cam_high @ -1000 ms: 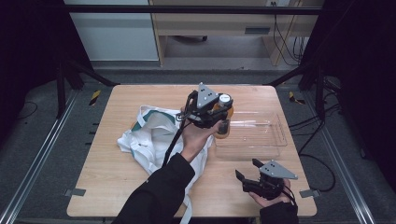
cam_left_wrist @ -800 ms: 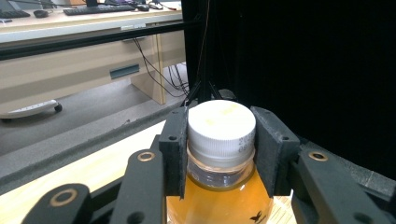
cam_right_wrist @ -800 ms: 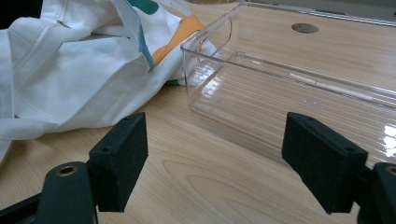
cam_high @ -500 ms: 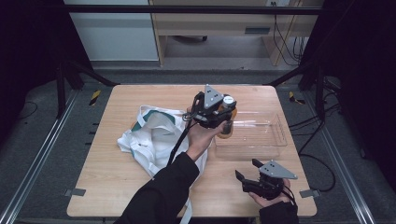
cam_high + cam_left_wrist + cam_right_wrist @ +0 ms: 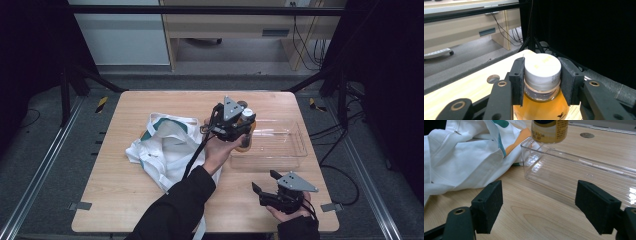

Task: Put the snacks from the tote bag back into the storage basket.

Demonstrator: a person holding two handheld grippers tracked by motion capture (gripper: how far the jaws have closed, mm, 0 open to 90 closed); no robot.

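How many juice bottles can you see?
1. The orange juice bottle is held by its white cap in the left gripper, over the clear tray. The white bag might hide more.

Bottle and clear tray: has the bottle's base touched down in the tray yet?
Apart. The right gripper view shows the bottle hanging above the near corner of the clear tray, with open space under its base.

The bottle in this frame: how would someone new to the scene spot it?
Start at the wooden table, then the clear plastic tray on its right half. Above the tray's left end, the left tool grips a small white-capped bottle of orange liquid, the sole bottle there.
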